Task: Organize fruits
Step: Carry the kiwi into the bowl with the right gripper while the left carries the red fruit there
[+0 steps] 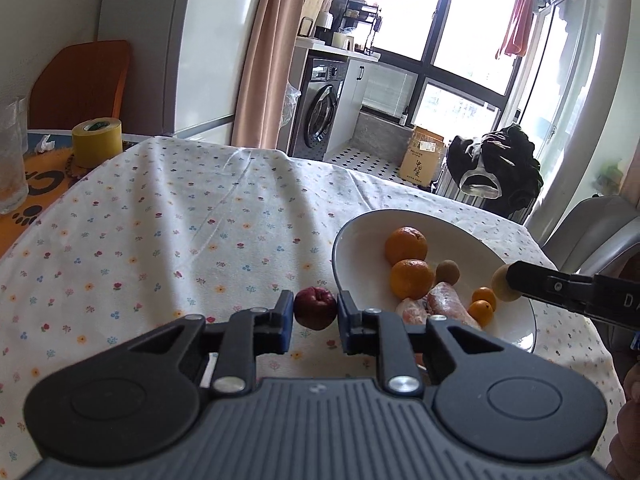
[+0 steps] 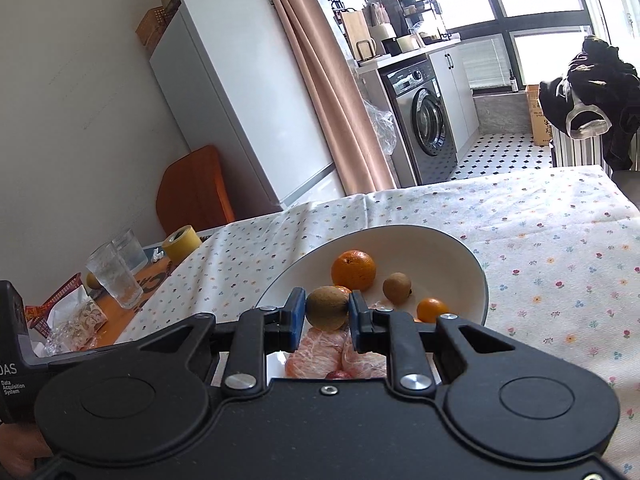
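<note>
A white bowl (image 1: 352, 236) (image 2: 460, 256) stands on the flowered tablecloth. It holds two oranges (image 1: 406, 245) (image 2: 354, 269), a small brown fruit (image 1: 447, 272) (image 2: 397, 288), small kumquats (image 1: 482, 306) (image 2: 432, 309) and peeled pink citrus pieces (image 1: 448, 304) (image 2: 320, 350). My left gripper (image 1: 316, 314) is shut on a dark red fruit (image 1: 315, 307), low over the cloth just left of the bowl. My right gripper (image 2: 327, 312) (image 1: 505, 283) is shut on a round brown fruit (image 2: 327, 307) (image 1: 500, 282), held above the bowl's near right side.
At the table's far left are a yellow tape roll (image 1: 97, 142) (image 2: 182, 243), drinking glasses (image 1: 12, 160) (image 2: 116, 276) and snack packets (image 2: 76, 320). An orange chair (image 1: 80, 84) stands behind them. A grey chair (image 1: 592, 232) is at the right edge.
</note>
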A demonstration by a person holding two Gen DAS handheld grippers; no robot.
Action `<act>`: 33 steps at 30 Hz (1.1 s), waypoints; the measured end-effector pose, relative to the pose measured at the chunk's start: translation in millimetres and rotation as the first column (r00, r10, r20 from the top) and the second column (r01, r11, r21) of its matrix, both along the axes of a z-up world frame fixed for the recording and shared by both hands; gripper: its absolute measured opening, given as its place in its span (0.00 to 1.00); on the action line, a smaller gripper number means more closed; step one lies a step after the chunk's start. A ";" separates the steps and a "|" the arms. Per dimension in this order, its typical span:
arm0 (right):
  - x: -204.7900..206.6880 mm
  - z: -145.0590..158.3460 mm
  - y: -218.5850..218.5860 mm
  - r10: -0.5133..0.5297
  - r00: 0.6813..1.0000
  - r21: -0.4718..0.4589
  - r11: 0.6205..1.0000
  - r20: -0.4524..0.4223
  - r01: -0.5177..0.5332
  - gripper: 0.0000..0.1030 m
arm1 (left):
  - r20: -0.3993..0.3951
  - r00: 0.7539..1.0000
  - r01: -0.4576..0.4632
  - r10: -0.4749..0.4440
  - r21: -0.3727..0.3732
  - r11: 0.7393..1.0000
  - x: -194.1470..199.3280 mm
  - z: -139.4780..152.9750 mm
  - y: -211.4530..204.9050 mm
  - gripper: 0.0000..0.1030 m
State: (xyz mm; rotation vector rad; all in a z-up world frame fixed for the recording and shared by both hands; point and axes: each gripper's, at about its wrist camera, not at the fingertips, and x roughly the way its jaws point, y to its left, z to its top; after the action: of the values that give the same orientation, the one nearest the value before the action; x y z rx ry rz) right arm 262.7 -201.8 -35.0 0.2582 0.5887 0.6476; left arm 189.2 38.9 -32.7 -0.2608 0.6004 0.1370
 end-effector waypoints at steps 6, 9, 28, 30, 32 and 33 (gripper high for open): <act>13.6 -0.3 -12.3 -0.029 1.000 0.017 0.999 -0.006 0.029 0.21 | 0.015 1.000 0.024 -0.024 0.005 1.000 14.6 7.8 -9.4 0.21; 18.5 -0.8 -15.3 -0.033 0.999 0.014 0.999 -0.011 0.033 0.21 | 0.014 0.999 0.035 -0.035 0.006 0.999 22.4 10.1 -15.0 0.21; 44.5 -0.1 -11.2 -0.058 0.998 -0.006 0.998 -0.038 0.058 0.21 | 0.008 1.000 0.018 -0.017 -0.058 0.998 42.3 14.2 -4.9 0.30; 44.9 -1.8 -11.8 -0.060 0.997 0.008 0.998 -0.049 0.060 0.25 | 0.004 1.000 0.013 -0.013 -0.060 0.998 39.0 13.8 -2.5 0.31; 44.8 -2.5 -13.1 -0.062 0.997 0.014 0.998 -0.056 0.062 0.34 | 0.002 1.000 0.009 -0.009 -0.062 0.998 35.9 13.6 -0.6 0.34; 44.4 -2.3 -13.7 -0.063 0.996 0.013 0.998 -0.055 0.064 0.34 | 0.004 1.000 0.004 -0.004 -0.062 0.998 33.4 13.9 0.6 0.36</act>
State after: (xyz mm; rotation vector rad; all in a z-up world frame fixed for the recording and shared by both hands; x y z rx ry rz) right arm 307.1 -215.6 -37.3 0.3086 0.6261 0.5849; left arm 222.6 39.5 -18.9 -0.3203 0.6016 0.1141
